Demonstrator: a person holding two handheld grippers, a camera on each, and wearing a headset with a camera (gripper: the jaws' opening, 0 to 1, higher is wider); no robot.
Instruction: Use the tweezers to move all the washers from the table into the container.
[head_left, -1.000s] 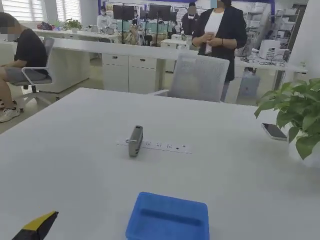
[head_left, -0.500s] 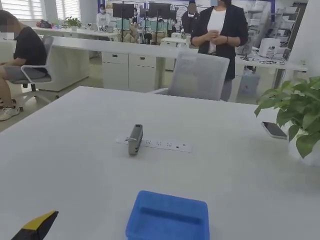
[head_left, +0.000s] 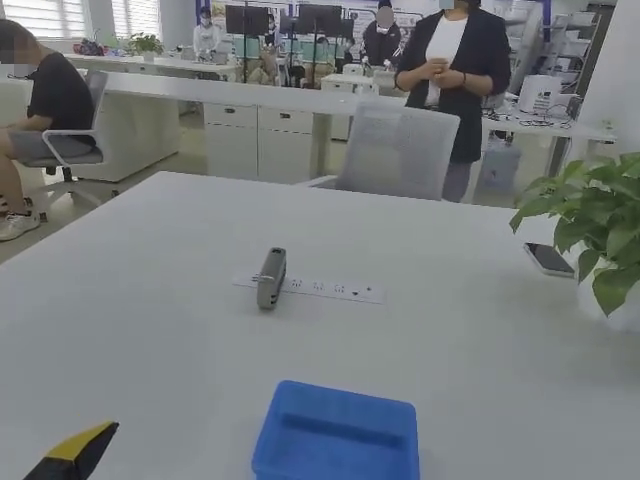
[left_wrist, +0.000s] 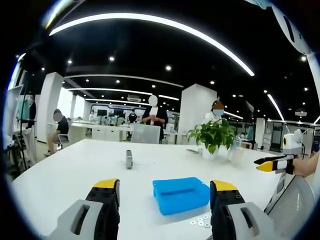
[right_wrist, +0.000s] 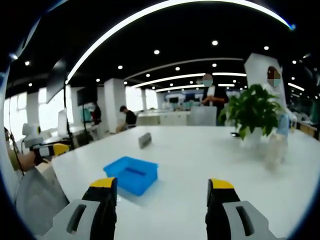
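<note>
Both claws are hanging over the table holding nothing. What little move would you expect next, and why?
Likely a reach for the tweezers, though I cannot tell where they lie. The left gripper and the right gripper are both open and empty above the table, and the washers lie loose on it by the near side of the blue container.

Lower frame: left gripper (left_wrist: 165, 186) and right gripper (right_wrist: 162, 184) have grey moulded bodies, black jaws, yellow tip caps.
</note>
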